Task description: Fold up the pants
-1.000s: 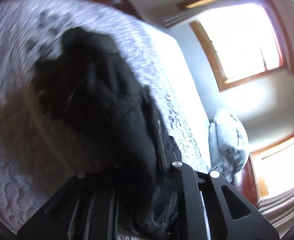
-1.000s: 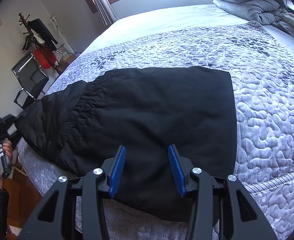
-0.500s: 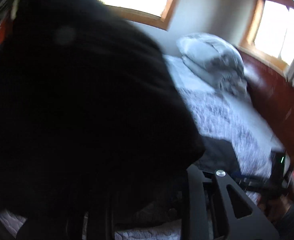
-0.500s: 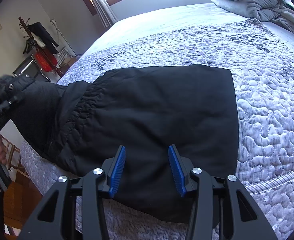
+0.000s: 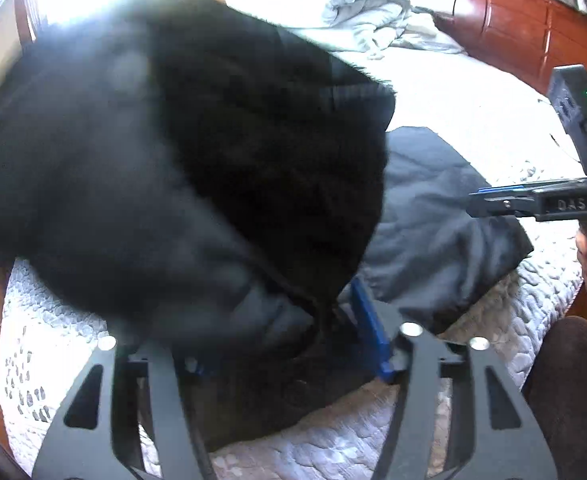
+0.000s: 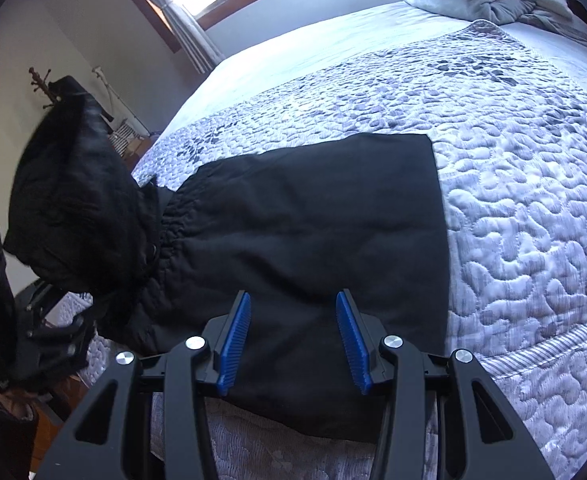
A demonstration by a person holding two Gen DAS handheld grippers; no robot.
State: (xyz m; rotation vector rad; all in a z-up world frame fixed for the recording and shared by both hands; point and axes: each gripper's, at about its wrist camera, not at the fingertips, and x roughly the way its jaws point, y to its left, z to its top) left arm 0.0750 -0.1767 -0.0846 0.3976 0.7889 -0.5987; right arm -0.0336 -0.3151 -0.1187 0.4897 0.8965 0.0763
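Pants lie crosswise on the bed; left gripper, opening, has their lifted end between its fingers; right gripper hovers empty, parted.

The black fabric pants, with a gathered elastic waistband, lie mostly flat on the quilted grey bedspread near the bed's front edge, their straight folded edge toward the middle of the bed. The other end is lifted off the bed in a bunched, blurred mass, arching over the flat part.
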